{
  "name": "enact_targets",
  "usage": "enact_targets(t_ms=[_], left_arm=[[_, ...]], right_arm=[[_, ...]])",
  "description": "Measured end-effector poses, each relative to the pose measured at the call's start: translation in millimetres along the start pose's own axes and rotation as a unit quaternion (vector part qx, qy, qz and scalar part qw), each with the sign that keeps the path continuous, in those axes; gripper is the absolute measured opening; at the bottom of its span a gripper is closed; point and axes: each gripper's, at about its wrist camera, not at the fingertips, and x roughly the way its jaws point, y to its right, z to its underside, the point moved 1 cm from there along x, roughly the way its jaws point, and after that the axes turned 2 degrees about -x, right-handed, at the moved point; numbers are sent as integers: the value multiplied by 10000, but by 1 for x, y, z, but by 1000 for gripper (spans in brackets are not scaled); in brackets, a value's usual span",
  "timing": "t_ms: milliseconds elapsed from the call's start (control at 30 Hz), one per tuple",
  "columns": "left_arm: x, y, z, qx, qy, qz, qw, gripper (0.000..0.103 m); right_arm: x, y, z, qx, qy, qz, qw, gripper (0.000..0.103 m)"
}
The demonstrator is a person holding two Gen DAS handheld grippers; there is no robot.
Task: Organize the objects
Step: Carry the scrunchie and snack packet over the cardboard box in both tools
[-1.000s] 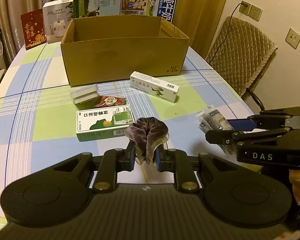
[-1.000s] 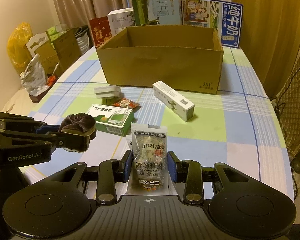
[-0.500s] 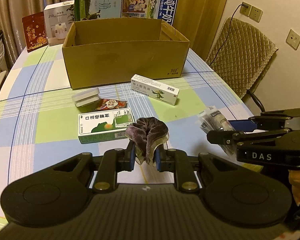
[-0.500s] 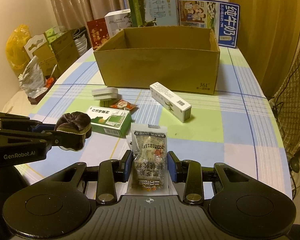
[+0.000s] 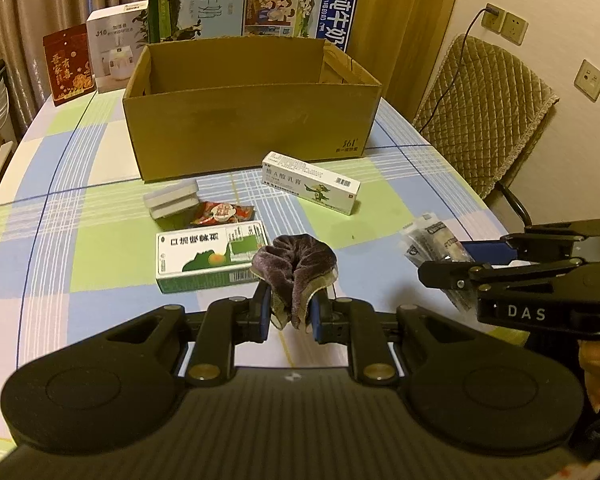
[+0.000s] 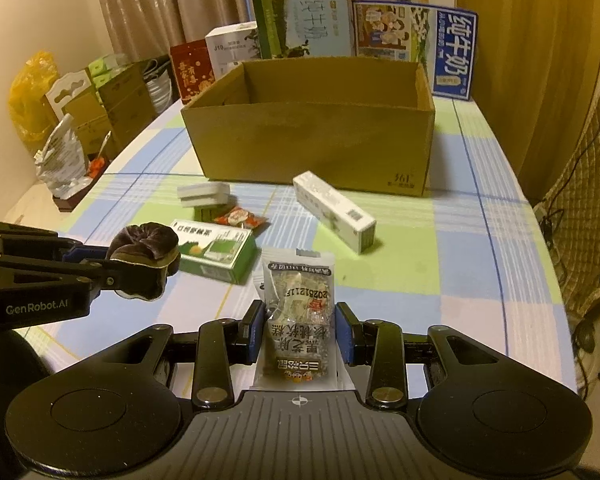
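My left gripper [image 5: 290,312] is shut on a dark purple velvet scrunchie [image 5: 294,260], held above the checked tablecloth; it also shows in the right wrist view [image 6: 146,250]. My right gripper [image 6: 298,330] is shut on a clear snack packet [image 6: 298,312], which also shows in the left wrist view [image 5: 436,242]. An open cardboard box [image 5: 252,108] stands ahead of both grippers; it also shows in the right wrist view [image 6: 312,120]. On the table before it lie a green-and-white medicine box [image 5: 208,254], a long white ointment box [image 5: 310,182], a small white box [image 5: 172,200] and a red candy packet [image 5: 222,213].
Milk cartons [image 5: 196,2], a white appliance box [image 5: 116,46] and a red packet [image 5: 68,64] stand behind the cardboard box. A padded chair [image 5: 484,112] stands right of the table. Boxes and bags [image 6: 80,104] are stacked on the floor to the left.
Both grippers have risen and moved a little toward the cardboard box, each still holding its object. Nothing on the table has moved.
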Motion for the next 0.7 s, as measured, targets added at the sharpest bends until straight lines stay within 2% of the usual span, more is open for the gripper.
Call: enact_targets(t_ms=[300,533,700], left_arm=[[5,-7,-47,207,239,8,9995,15],[16,-17,-105,427,485,3,9979,15],[28,-30,-148,385,570,17,9976,15]], right_arm=[[7,18,-55,-63,220,6,9997,34],[22,35,-118,-143,406,15,9991,34],[41,46,-166,-190,424,87,9989,34]])
